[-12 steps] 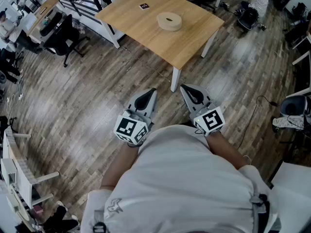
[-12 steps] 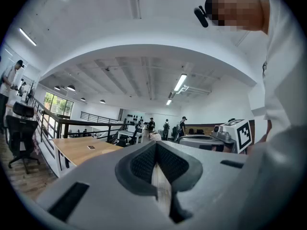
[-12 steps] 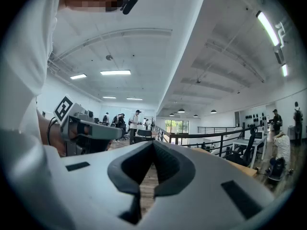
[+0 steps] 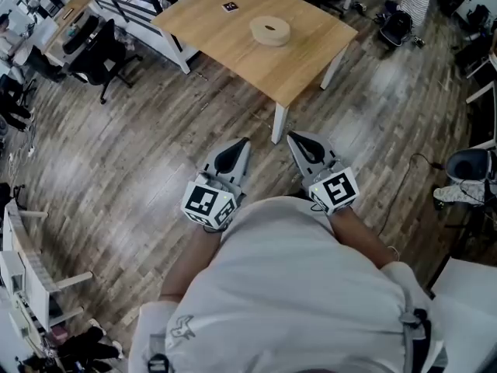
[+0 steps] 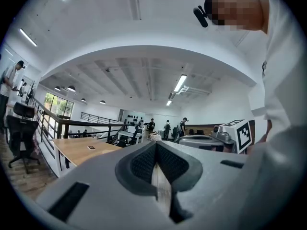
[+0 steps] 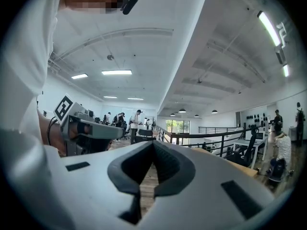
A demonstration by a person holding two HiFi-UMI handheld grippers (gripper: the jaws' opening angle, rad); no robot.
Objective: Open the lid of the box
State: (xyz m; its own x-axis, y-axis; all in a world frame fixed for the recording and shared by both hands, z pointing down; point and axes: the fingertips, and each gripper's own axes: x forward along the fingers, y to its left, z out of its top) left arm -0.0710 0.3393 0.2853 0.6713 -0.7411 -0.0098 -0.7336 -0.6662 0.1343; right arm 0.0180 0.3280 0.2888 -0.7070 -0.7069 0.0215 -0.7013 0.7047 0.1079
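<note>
While no reach looks under way, the left hand-held gripper [image 4: 239, 149] and right hand-held gripper [image 4: 298, 143] sit side by side against the person's torso [image 4: 295, 286]. Both are pinched closed on nothing, probably a resting carry. Across the floor [image 4: 155, 146], well ahead of both, the round box [image 4: 270, 31] sits mid-surface [image 4: 225, 37], apparently lidded.

Head view, person's own body. The left gripper [image 4: 245, 143] and the right gripper [image 4: 290, 137] were held low, just in front of the torso [image 4: 303, 301]. They sat side by side, near each other but apart, tips pointing forward. Each gripper's jaws were pressed together and empty. The left marker cube [image 4: 208, 206] and the right marker cube [image 4: 335, 190] sat nearest the body. The left forearm [image 4: 189, 264] and the right forearm [image 4: 362, 235] were bare and bent.
</note>
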